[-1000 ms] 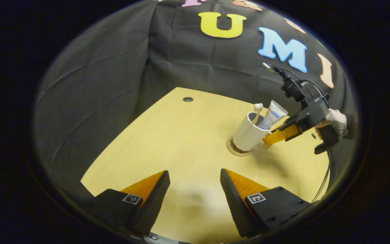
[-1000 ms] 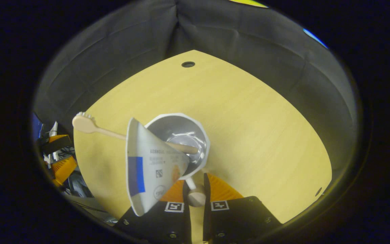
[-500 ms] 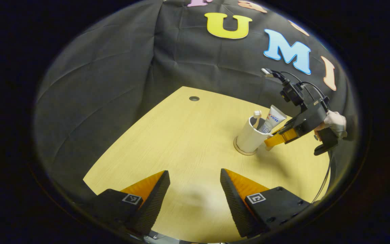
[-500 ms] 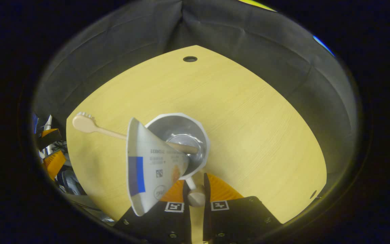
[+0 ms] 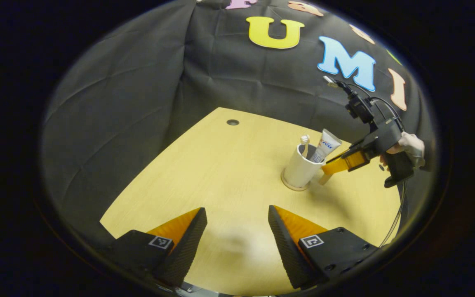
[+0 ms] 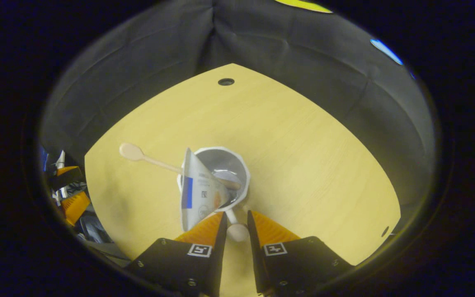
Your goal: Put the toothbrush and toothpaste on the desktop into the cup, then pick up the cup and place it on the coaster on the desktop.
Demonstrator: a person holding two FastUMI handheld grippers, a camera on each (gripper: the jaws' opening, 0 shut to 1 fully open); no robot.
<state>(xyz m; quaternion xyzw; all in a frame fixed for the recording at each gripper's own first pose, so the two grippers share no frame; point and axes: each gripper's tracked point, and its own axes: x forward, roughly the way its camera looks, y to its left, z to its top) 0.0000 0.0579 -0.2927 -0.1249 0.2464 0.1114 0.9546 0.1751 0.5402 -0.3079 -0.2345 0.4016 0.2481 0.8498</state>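
Releasing the cup [image 5: 299, 170] is judged the step in hand: in the left gripper view it is seen upright on the coaster [image 5: 293, 185], whose rim is seen round the cup's base on the bench [image 5: 221, 173]. The toothbrush [image 5: 304, 142] and toothpaste [image 5: 323, 146] are stood in the cup, tops leaning out over the rim.

The right hand-held gripper [image 6: 236, 225] is set about the cup's handle [image 6: 236, 231]; the jaws are nearly closed, but a slim gap seems to be seen each side of the handle knob, so a firm grip cannot be confirmed. The left hand-held gripper [image 5: 237, 231] is held wide open with nothing in it, low over the near bench.

To be done well:
- jaws opened fully before any pull-back, so the handle is not dragged
- gripper backed off straight along the handle's line, not lifted
- the leaning toothpaste avoided; the load is top-heavy and easily tipped

Hard to make out:
- coaster hidden under the cup in the right gripper view, so centring cannot be checked there
- finger-to-handle contact unclear
- far side of the coaster blocked by the cup
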